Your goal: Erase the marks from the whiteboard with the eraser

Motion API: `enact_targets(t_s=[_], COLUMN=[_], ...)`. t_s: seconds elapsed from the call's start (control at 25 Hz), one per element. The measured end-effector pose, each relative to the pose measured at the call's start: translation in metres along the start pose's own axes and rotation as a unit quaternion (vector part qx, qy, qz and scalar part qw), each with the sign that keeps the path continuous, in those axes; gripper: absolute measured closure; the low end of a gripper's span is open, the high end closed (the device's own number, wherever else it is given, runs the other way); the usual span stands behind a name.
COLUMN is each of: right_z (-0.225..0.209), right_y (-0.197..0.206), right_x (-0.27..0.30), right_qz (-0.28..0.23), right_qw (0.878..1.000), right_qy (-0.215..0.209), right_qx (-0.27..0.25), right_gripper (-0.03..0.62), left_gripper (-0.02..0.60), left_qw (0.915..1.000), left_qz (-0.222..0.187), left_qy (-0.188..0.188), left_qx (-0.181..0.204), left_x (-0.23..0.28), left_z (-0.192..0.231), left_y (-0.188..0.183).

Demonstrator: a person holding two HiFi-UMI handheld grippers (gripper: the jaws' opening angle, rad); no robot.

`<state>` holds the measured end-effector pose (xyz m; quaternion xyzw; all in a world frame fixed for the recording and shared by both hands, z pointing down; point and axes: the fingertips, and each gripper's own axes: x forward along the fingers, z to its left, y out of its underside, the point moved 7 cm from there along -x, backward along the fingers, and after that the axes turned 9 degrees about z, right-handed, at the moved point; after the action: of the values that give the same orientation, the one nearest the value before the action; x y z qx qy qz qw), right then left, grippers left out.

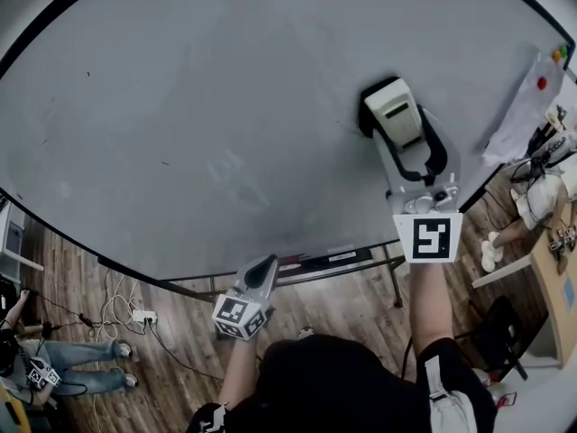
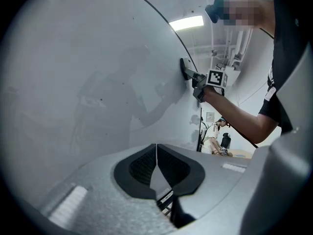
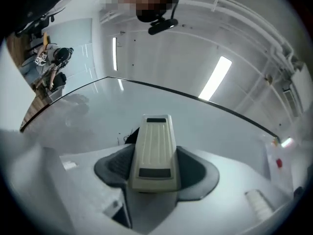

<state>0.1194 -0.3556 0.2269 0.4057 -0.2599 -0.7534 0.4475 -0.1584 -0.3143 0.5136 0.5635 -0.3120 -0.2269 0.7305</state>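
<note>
The whiteboard (image 1: 225,106) fills most of the head view; faint smudges (image 1: 225,170) and a few tiny dark specks show on it. My right gripper (image 1: 397,120) is shut on a cream eraser (image 1: 394,111) and presses it flat against the board at centre right. In the right gripper view the eraser (image 3: 155,151) sits between the dark pads, with small black marks (image 3: 121,137) just left of its front end. My left gripper (image 1: 261,273) hangs below the board's lower edge, shut and empty; its pads (image 2: 142,168) meet in the left gripper view.
A tray (image 1: 311,262) with markers runs under the board's lower edge. A plastic bag (image 1: 527,106) with coloured magnets hangs at the board's right end. Cables and a power strip (image 1: 140,317) lie on the wooden floor. Seated people are at far left and right.
</note>
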Motion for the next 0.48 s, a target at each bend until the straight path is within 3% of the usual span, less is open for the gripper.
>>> enact_targets(t_s=[0.08,0.2,0.32,0.48], right_z=[-0.002,0.023,0.062,0.106], right_y=[-0.006,-0.005,-0.002,-0.008], right_x=[0.001,0.002,0.005,0.008], right_qz=[-0.018,-0.011,0.016,0.009], right_qw=[1.0,1.0,0.998,0.99], right_qy=[0.018,0.009,-0.037,-0.102], right_qx=[0.014,0.0,-0.055,-0.1], right_gripper=[0.341,0.341,0.341,0.341], left_gripper=[0.563,0.563,0.563,0.563], left_qw=[1.0,1.0,1.0,0.9999], left_qz=[0.002,0.004,0.004,0.005], left_qy=[0.0,0.002,0.006,0.012], left_qx=[0.0,-0.002,-0.001,-0.001], left_x=[0.0,0.001,0.005,0.009], left_z=[0.003,0.007,0.01,0.012], left_y=[0.001,0.002,0.002,0.0])
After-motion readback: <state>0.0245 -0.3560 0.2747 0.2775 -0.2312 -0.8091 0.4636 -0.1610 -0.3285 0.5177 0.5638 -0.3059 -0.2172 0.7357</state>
